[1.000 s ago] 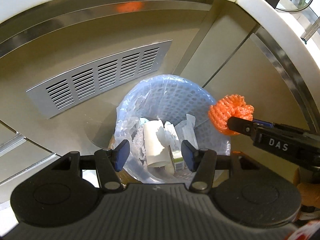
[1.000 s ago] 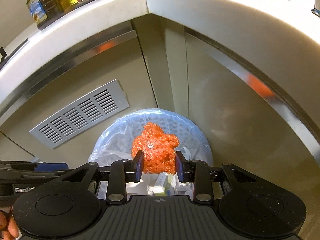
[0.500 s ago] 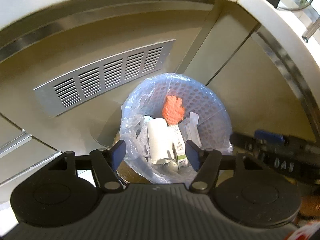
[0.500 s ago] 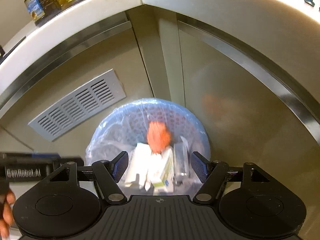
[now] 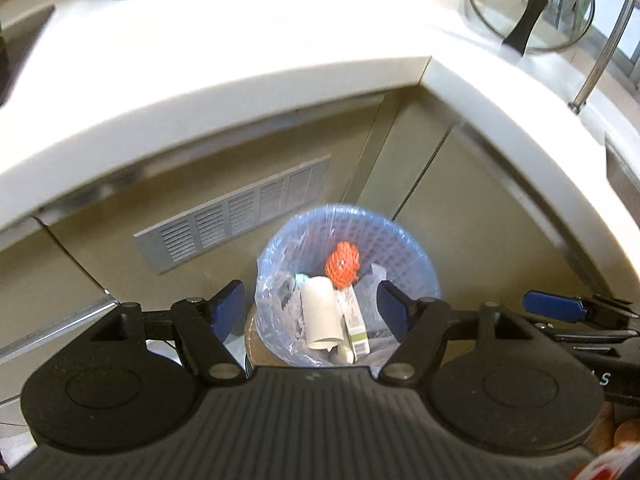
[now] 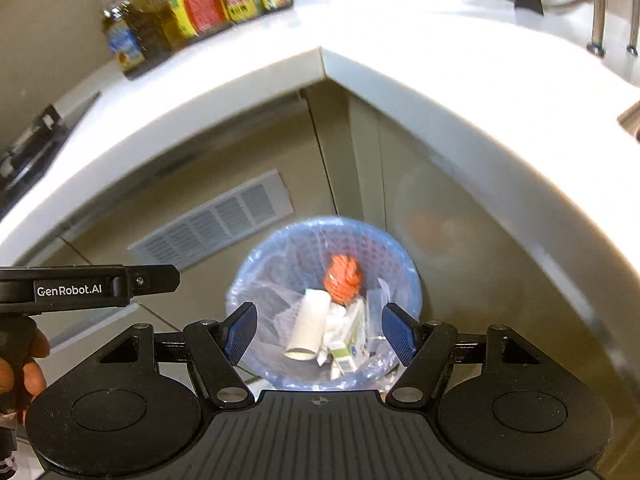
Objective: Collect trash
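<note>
Left wrist view. The left gripper [image 5: 310,306] hangs over the round blue mesh wastebasket lined with a clear plastic bag [image 5: 404,240]; its jaws are opening and nothing is between them. The crumpled orange foam net [image 5: 342,266] lies inside the basket, toward the far side, touching the white paper tube [image 5: 320,314] and the small green-and-white carton [image 5: 355,320] below it. A second ago that net was clamped in the right gripper beside the basket rim; half a second ago it was already in the bag. The basket now looks smaller and the white table [image 5: 224,40] fills the top of the picture, which it did not before: this hand has lifted away. The right gripper's blue pad shows at the right edge [image 5: 554,306].

Right wrist view. The right gripper [image 6: 316,332] stands open and empty above the same basket [image 6: 400,256]. The orange net [image 6: 343,278] rests on the pile next to the paper tube [image 6: 310,326]. A second ago it sat pinched between these pads. The left gripper's black body [image 6: 92,288] shows at the left, a hand [image 6: 24,364] on its handle. Sauce bottles and jars [image 6: 200,8] stand on the table, newly in view.

Judgement: this drop is done. Both grippers are free, so next probably comes a search for further trash; none is visible on the table here.
</note>
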{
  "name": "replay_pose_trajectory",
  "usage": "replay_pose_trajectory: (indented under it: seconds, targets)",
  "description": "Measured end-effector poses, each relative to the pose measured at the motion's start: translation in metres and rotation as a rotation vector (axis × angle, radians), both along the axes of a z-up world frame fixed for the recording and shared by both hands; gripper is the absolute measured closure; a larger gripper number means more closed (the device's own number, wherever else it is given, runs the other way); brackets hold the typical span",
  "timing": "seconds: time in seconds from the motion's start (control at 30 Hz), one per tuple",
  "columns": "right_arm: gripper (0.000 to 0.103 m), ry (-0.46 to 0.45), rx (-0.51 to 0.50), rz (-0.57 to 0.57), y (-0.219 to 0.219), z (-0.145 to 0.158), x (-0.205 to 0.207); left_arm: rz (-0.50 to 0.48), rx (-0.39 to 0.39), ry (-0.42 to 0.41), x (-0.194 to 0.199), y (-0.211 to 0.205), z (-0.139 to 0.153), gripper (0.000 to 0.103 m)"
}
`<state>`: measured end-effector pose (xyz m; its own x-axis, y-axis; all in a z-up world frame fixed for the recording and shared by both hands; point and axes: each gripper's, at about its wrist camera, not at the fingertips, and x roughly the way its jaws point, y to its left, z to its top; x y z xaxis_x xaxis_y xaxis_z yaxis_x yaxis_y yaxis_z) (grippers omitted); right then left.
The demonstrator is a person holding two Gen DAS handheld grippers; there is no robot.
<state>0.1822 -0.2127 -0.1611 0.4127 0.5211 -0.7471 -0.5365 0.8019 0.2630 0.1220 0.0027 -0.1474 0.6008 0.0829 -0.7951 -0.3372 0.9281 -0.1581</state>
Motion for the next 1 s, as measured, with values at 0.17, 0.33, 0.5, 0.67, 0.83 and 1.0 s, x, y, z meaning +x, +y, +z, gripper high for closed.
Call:
replay_pose_trajectory:
  seconds: [0.17, 0.33, 0.5, 0.67, 0.83, 1.0]
  targets:
    - [0.034, -0.052, 0.015, -0.026, -0.011, 0.028, -0.013, 0.007, 0.004, -0.05, -0.014, -0.004, 0.028, 0.023]
    - [0.02, -0.107, 0.022, -0.135, -0.025, 0.049, -0.038, -0.037, -0.005, -0.099, -0.028, -0.003, 0.05, 0.017]
    - [0.02, -0.114, 0.034, -0.262, -0.029, 0.06, -0.072, -0.121, 0.022, -0.121, -0.052, -0.002, 0.071, 0.017]
    - [0.02, -0.131, 0.031, -0.353, -0.025, 0.079, -0.117, -0.185, 0.03, -0.141, -0.087, 0.0, 0.084, 0.017]
    - [0.02, -0.131, 0.008, -0.401, -0.019, 0.087, -0.163, -0.223, 0.047, -0.133, -0.121, 0.003, 0.088, 0.017]
    - [0.02, -0.131, -0.016, -0.41, -0.012, 0.093, -0.193, -0.231, 0.074, -0.132, -0.147, 0.003, 0.092, 0.017]
